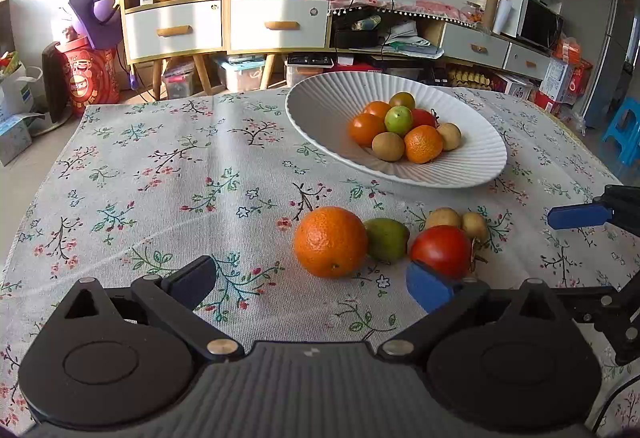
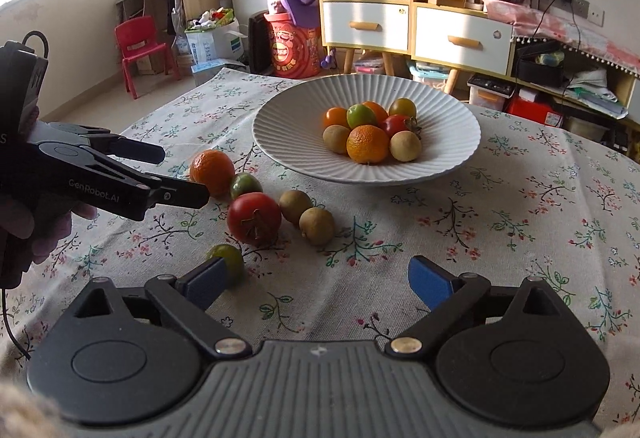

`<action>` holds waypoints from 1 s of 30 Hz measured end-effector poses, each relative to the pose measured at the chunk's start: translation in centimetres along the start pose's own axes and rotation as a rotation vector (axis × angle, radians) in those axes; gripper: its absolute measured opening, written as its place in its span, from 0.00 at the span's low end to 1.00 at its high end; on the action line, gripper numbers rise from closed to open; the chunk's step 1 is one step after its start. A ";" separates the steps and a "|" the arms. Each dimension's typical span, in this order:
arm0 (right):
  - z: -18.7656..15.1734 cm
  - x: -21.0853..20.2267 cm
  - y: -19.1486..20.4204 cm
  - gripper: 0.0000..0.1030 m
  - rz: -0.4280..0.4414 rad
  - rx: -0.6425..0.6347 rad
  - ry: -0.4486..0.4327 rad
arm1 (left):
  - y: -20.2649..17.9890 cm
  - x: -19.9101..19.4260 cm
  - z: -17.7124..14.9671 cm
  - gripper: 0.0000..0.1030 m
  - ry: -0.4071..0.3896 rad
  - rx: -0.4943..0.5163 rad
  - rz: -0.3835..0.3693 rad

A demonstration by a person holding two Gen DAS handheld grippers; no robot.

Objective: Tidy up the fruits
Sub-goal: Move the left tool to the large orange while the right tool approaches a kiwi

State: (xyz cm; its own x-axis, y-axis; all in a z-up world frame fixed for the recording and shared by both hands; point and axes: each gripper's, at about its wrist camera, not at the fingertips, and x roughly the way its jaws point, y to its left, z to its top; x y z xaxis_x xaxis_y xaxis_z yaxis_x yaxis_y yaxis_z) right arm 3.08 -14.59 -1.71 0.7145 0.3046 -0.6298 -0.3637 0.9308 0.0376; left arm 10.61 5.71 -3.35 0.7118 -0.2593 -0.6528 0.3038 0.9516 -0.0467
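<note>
Left gripper (image 1: pixel 312 280) spread wide, nothing held; orange (image 1: pixel 330 242) sits just ahead between its fingers, green fruit (image 1: pixel 386 239) and red tomato (image 1: pixel 441 251) to the right of it, tomato right by the right fingertip. Right gripper (image 2: pixel 324 283) also wide open, empty; small green tomato (image 2: pixel 230 261) against its left pad, two brown fruits (image 2: pixel 306 214) further ahead. White bowl (image 2: pixel 280 126) w/ more fruit beyond both, on the floral-cloth desk (image 2: pixel 520 238).
</note>
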 end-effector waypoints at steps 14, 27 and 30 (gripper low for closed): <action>-1.1 1.0 -0.1 0.87 -0.044 -0.013 0.030 | 0.5 1.0 -1.1 0.98 0.001 0.037 0.010; -1.1 1.5 0.4 0.81 -0.064 -0.063 0.027 | 0.7 1.1 -1.1 0.98 -0.020 0.046 -0.007; -1.0 1.6 0.5 0.76 -0.061 -0.061 0.022 | 0.8 1.1 -1.0 0.97 -0.029 0.045 -0.015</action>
State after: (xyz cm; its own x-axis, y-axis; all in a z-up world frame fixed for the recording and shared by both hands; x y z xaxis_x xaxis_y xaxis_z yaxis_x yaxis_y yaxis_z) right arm 3.45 -13.87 -3.45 0.7236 0.2429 -0.6460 -0.3561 0.9332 -0.0481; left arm 11.02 6.39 -4.92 0.7247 -0.2792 -0.6300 0.3426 0.9392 -0.0221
